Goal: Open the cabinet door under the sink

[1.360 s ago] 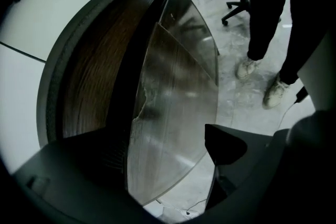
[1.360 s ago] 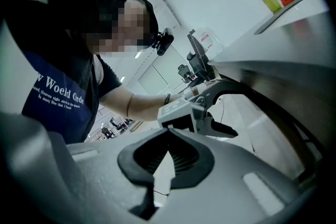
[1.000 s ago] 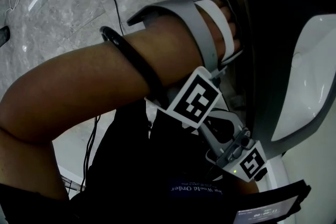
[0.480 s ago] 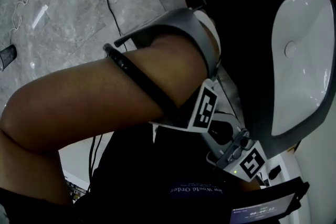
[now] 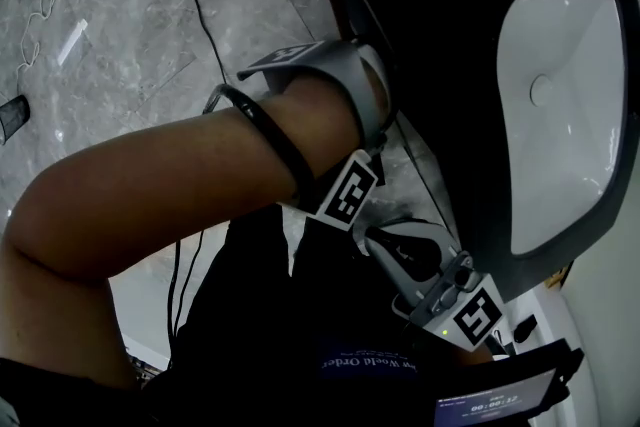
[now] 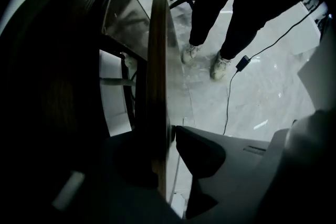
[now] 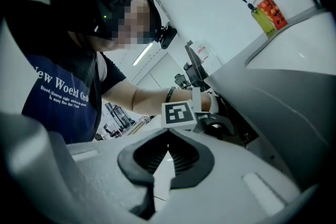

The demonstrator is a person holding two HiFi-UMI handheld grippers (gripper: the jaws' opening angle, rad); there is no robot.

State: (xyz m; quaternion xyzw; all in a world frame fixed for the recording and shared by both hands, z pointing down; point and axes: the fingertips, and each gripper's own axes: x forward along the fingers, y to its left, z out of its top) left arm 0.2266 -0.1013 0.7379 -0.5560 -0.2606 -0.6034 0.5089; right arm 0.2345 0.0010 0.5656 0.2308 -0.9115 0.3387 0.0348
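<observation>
Cabinet door [image 6: 157, 86], brown wood, stands edge-on up the middle of the left gripper view. It sits below the sink, in the dark cabinet front at the right of the head view. A pale strip of the cabinet's inside shows just left of the edge, so the door looks slightly ajar.

The left gripper [image 6: 160, 149] points steeply down. Its jaws have just been closing, and they pinch the door's free edge, one jaw on each face. To its right the right gripper [image 7: 168, 136] hangs near the person's body, tips pressed together on nothing. Farthest right is the white sink [image 5: 560, 115].

To do this step well, the pinch probably needs to stay firm and square on the edge. The pull should follow the door's curve around its hinges, not run straight out, with the wrist turning as the door swings. A slanted pull could let the thin edge slip free. The right gripper is best kept clear of the door's path.

Counted from left to right:
- one black cable [image 6: 247, 55] on the grey marble floor
- two pale shoes [image 6: 220, 65] of a standing person
- one cabinet door
- two grippers
- one sink
- one pump bottle [image 7: 265, 10] at the sink's far side
</observation>
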